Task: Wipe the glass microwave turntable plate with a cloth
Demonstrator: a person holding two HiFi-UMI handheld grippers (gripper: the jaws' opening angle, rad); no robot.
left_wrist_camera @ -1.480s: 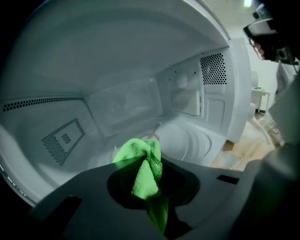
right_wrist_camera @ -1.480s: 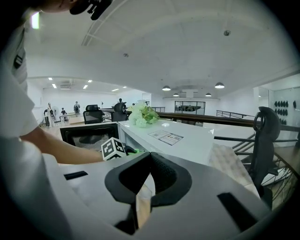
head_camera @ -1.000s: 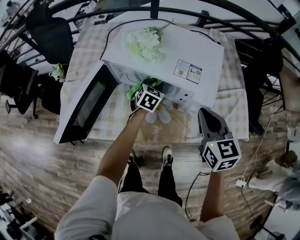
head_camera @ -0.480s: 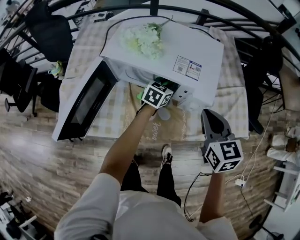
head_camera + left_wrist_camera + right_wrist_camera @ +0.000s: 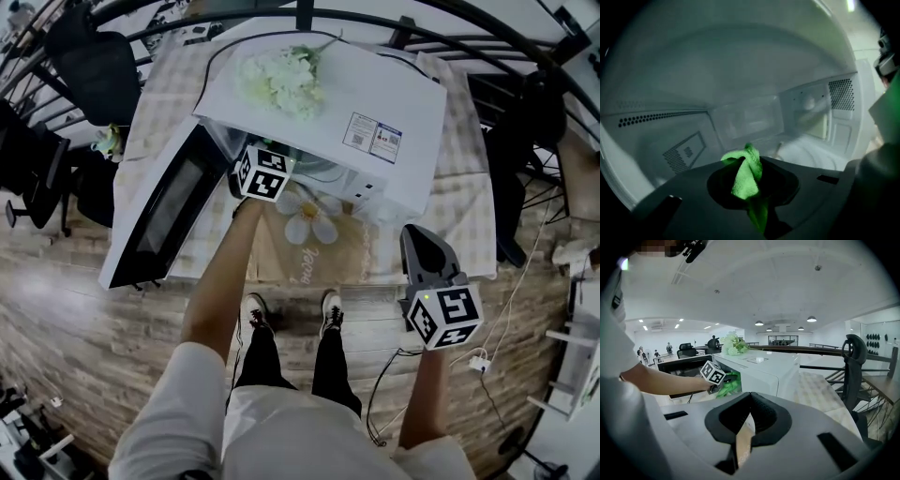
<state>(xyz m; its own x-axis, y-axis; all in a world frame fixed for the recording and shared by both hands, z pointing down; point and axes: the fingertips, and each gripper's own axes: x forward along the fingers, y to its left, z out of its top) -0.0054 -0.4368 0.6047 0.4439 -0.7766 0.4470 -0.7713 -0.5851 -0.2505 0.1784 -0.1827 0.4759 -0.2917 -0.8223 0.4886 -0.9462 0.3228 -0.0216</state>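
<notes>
Your left gripper (image 5: pixel 749 161) is inside the open microwave (image 5: pixel 375 103), and its jaws are closed on a green cloth (image 5: pixel 744 180). In the left gripper view the cloth stands up between the jaws as a twisted fold, and its tip points into the white cavity. The glass turntable plate (image 5: pixel 811 157) lies on the cavity floor, at about 3 o'clock from the cloth tip. It looks pale and hazy there. I cannot tell if the cloth touches the plate.

In the head view only the marker cube of your left gripper shows, at the mouth of the cavity, and your left forearm reaches to it from 6 o'clock. The microwave door (image 5: pixel 164 214) hangs open at 8 o'clock from the cavity. A bunch of white flowers (image 5: pixel 281 80) lies on top of the microwave, toward its 10 o'clock corner.

The microwave stands on a table with a checked tablecloth (image 5: pixel 469 202). A tan placemat (image 5: pixel 323 258) with a white flower print lies on the cloth just in front of the microwave, at 6 o'clock from it.

Your right gripper (image 5: pixel 751 397) is well apart from the microwave, at 4 o'clock in the head view, over the table edge. Its jaws are together at the tips and hold nothing. It looks toward the microwave, and a black office chair (image 5: pixel 853 363) stands at 3 o'clock in its view.
</notes>
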